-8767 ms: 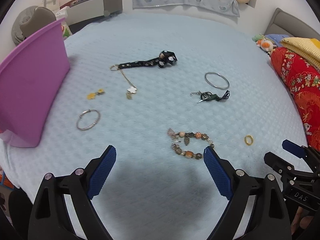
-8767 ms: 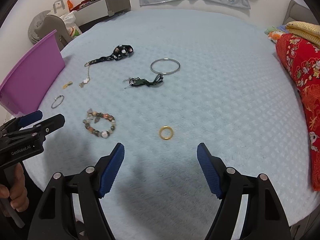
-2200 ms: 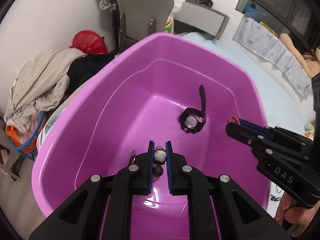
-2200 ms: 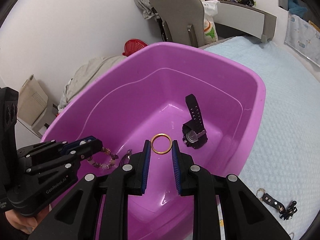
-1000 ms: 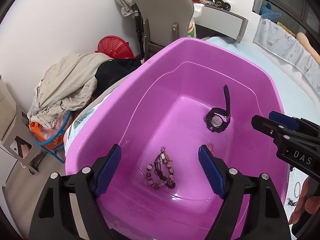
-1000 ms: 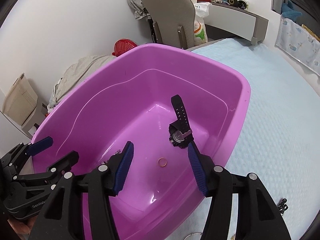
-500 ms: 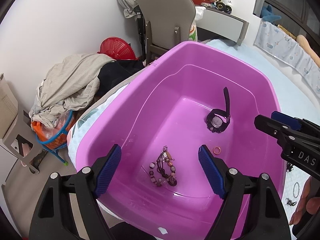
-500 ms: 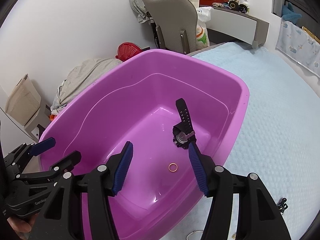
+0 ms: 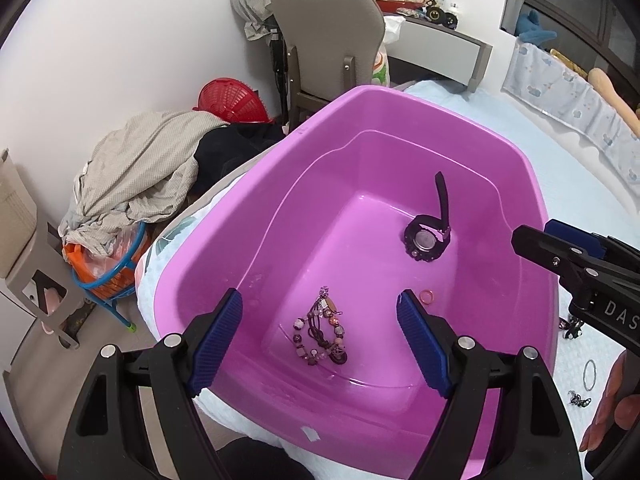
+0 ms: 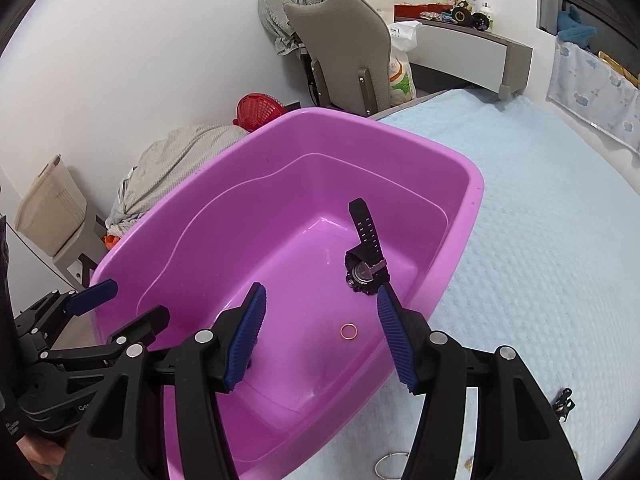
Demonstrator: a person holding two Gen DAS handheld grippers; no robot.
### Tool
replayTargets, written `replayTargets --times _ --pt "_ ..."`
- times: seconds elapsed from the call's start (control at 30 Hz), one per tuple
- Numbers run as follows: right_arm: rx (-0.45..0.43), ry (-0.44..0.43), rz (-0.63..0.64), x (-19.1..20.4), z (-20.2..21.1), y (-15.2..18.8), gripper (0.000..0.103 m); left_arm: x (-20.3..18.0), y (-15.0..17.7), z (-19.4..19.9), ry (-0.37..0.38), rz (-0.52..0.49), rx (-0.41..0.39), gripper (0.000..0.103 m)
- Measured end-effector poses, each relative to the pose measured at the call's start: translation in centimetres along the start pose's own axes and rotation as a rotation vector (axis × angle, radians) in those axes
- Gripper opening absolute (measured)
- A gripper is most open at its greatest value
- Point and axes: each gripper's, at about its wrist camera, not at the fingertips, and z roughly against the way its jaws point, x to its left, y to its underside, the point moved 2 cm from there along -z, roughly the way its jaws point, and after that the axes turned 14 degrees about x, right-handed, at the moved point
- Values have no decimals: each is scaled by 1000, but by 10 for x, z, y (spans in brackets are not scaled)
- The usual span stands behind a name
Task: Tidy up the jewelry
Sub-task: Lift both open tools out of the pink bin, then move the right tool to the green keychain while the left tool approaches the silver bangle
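Jewelry (image 9: 320, 330) in purple tub (image 9: 400, 120) on bed (image 10: 540, 220)

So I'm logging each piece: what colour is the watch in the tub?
Black, with a silvery round case back; the watch shows best in the right wrist view.

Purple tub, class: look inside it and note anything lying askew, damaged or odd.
In the purple tub, the black watch lies face down, one strap end poking up. The beaded bracelet sits in a tangled heap and the small gold ring lies flat beside it. Nothing looks broken or spilled.
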Motion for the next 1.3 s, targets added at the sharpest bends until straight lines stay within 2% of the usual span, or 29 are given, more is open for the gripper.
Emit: replayTargets --times 0.37,0.87,1.13,1.3 --pt "-36 -18 -10 0 19 19 57 -9 10 19 8 -21 -24 78" --pt "-106 -29 -68 -23 62 75 58 -40 42 39 35 -92 -39 78" --pt "-146 -16 -109 -39 85 120 59 -67 61 58 70 -149 -65 78" --pt "-155 -7 -181 -62 95 160 60 -95 78 69 105 -211 -82 78"
